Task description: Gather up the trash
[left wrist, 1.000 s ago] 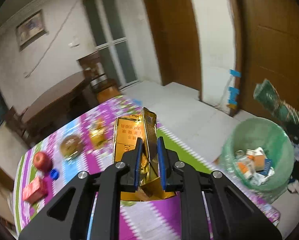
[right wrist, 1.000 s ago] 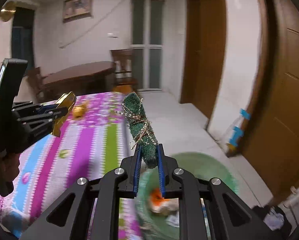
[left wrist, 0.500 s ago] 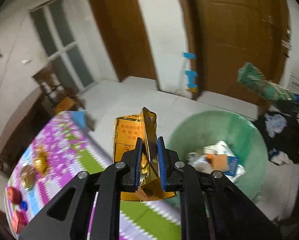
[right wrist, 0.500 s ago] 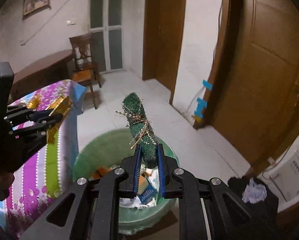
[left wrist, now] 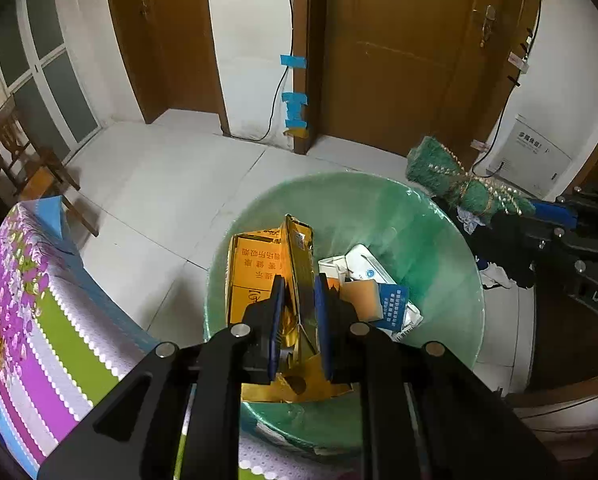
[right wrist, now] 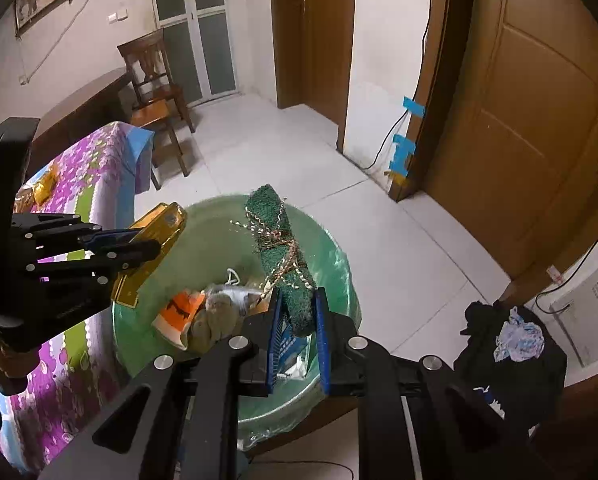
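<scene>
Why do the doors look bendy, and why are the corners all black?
Left wrist view: the fisheye lens bows the brown door and leaves black corners; the gold box held in the left gripper looks sharp. Right wrist view: the same curving on the door, and the bin liner shows soft glare.

gold carton [left wrist: 259,276]: flattened, opened, orange printed panel, held upright above bin mouth | green scrubber roll [right wrist: 285,256]: rolled, tied with twine, tilted upward, held over bin rim | green-lined trash bin [left wrist: 439,248]: on floor beside table edge, partly filled with paper scraps, orange sponge, blue-white wrappers
</scene>
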`<state>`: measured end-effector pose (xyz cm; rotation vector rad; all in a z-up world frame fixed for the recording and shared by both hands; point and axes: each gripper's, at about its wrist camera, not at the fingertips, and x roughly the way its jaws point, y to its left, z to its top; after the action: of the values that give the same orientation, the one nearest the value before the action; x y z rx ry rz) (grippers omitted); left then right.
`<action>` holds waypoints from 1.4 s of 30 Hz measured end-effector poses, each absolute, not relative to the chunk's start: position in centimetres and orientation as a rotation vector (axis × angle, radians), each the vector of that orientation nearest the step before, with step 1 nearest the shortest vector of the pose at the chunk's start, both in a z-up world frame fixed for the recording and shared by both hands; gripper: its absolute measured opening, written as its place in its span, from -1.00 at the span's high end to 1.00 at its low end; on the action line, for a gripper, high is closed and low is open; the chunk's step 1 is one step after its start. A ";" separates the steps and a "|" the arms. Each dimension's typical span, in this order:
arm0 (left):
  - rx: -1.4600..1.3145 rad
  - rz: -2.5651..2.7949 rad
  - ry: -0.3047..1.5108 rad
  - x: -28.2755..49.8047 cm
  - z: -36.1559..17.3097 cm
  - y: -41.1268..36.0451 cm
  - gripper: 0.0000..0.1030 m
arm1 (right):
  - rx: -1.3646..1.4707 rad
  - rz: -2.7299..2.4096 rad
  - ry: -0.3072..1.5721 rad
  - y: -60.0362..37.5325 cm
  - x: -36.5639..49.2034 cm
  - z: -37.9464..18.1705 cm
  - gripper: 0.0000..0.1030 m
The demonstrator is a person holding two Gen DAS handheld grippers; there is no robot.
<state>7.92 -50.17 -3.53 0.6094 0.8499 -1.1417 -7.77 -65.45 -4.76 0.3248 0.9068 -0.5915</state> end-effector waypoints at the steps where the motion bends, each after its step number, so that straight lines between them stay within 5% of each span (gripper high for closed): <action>1: 0.610 -1.143 0.849 7.8 -3.6 -50.3 0.73 | 0.330 -0.589 0.908 -65.2 -7.6 -4.8 0.68; 5: 0.620 -1.160 0.842 7.6 -3.5 -50.5 0.65 | 0.349 -0.568 0.895 -64.8 -7.0 -4.7 0.57; 7: 0.642 -1.102 0.833 7.8 -3.8 -50.5 0.01 | 0.349 -0.562 0.889 -64.8 -6.5 -5.1 0.19; 18: 0.588 -1.059 0.751 7.2 -2.2 -47.5 -0.03 | 0.303 -0.611 0.850 -63.3 -7.8 -4.8 0.06; 21: 0.549 -1.063 0.689 5.9 -1.3 -45.9 -0.13 | 0.297 -0.639 0.793 -62.2 -9.6 -4.3 -0.48; 25: 0.473 -1.082 0.585 3.6 -0.1 -43.0 -0.72 | 0.257 -0.704 0.677 -59.8 -13.2 -2.9 -0.91; 27: 0.455 -1.068 0.504 2.1 0.5 -41.5 -0.89 | 0.232 -0.760 0.611 -58.3 -15.2 -2.2 -0.91; 42: 0.314 -1.150 0.489 -3.7 1.3 -34.9 -0.89 | 0.222 -0.946 0.294 -49.1 -25.1 -0.2 -0.91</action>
<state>-3.68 -34.85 1.27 0.3140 0.4887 -1.1498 -25.08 -49.08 -0.19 0.2220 0.2936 -0.9456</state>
